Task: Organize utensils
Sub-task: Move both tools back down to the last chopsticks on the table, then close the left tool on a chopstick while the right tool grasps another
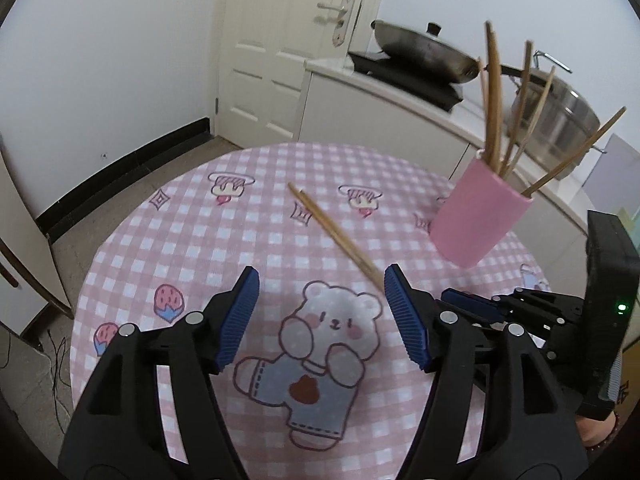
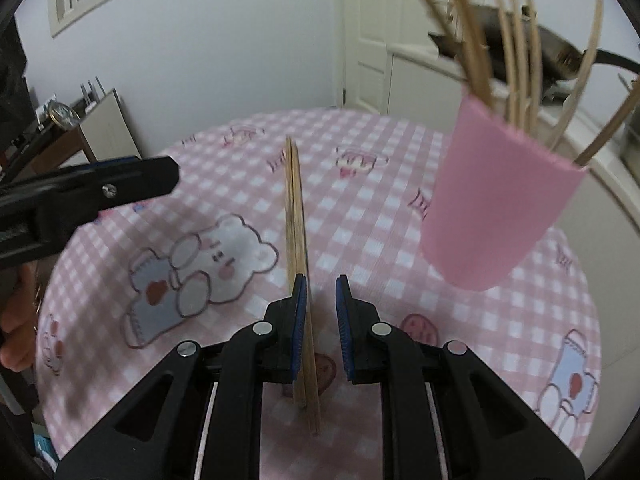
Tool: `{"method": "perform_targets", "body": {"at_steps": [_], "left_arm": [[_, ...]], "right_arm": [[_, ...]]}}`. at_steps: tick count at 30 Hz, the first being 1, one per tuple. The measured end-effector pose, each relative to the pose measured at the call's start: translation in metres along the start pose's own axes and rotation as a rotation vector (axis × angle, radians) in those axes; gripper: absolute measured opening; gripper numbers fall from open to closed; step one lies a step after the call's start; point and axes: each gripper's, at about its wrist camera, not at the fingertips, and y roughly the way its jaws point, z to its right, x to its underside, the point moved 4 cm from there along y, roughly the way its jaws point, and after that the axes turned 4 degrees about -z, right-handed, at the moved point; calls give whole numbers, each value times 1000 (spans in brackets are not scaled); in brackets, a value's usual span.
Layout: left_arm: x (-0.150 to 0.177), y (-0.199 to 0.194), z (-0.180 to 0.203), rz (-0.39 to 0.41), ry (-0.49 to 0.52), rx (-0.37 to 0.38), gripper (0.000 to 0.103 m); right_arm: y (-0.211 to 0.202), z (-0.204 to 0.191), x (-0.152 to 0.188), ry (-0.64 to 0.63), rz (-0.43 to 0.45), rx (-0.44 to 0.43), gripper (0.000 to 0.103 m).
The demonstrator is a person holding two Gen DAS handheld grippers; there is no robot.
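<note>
A pair of wooden chopsticks (image 2: 294,200) runs straight forward between the narrow jaws of my right gripper (image 2: 321,282), lying against its left pad; it stays sharp while the tablecloth blurs. The left wrist view shows the same chopsticks (image 1: 328,224) slanting over the pink checked tablecloth (image 1: 180,240), their near end hidden behind my left gripper's finger. My left gripper (image 1: 322,276) hangs open over the bear print, nothing between its pads. The right gripper (image 1: 464,300) sits just right of it. A pink cup (image 1: 476,216) holding several chopsticks (image 1: 494,100) stands at the table's right side, also the pink cup (image 2: 496,200).
Behind the round table runs a white counter with a lidded wok (image 1: 420,52) and a steel pot (image 1: 560,116). A white door (image 1: 280,60) is at the back. The left gripper's finger (image 2: 140,180) and a person's hand (image 2: 16,340) reach in from the left.
</note>
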Motion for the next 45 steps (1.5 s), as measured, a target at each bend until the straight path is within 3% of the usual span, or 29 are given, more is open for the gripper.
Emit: {"method": "perform_targets", "body": {"at_steps": [25,28,35,45], "left_arm": [[1,27,-13,-63,-25,-26,68],[1,33,-11,-87,-24,-35,68],[-7,51,-10,-131,-55,-60,68],[-23,83,0,-172,-55,-100,68]], "right_arm": [[26,-12,-14,-65,-64,-1,18],[24,-17,-12,-69,-69,-36,7],[16,-28,-3,-101,-70,-56,5],[12,2,1,-30,-51,-16,5]]}}
